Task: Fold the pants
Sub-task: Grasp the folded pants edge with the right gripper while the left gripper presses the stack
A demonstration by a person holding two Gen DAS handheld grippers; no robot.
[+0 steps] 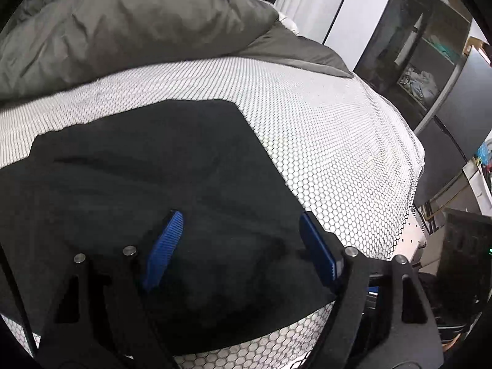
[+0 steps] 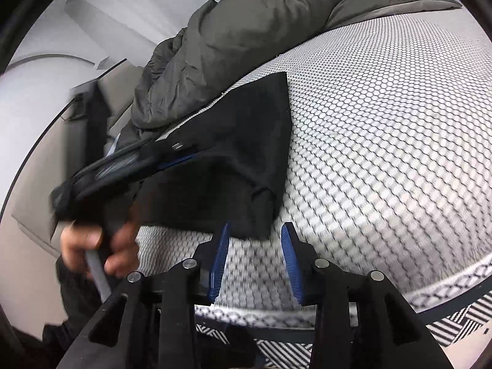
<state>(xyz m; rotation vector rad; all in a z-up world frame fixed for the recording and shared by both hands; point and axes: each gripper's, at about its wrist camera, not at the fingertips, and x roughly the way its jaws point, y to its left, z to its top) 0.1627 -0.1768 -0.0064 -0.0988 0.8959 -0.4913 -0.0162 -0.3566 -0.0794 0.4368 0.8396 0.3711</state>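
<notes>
The black pants [image 1: 147, 166] lie folded on a white bed cover with a honeycomb pattern [image 1: 323, 141]. My left gripper [image 1: 241, 218] is open just above the near right part of the pants, its blue pads [image 1: 163, 249] spread wide with nothing between them. In the right wrist view the pants [image 2: 246, 141] lie ahead and left. My right gripper [image 2: 256, 227] is open and empty at the near corner of the pants. The left gripper [image 2: 181, 155] shows there, blurred, over the pants, held by a hand [image 2: 98, 246].
A grey duvet [image 1: 129, 24] is bunched at the far side of the bed, also in the right wrist view [image 2: 233, 40]. The bed's right edge [image 1: 412, 184] drops toward dark shelves [image 1: 424, 61]. A black-and-white patterned rug [image 2: 399, 335] lies below the bed's near edge.
</notes>
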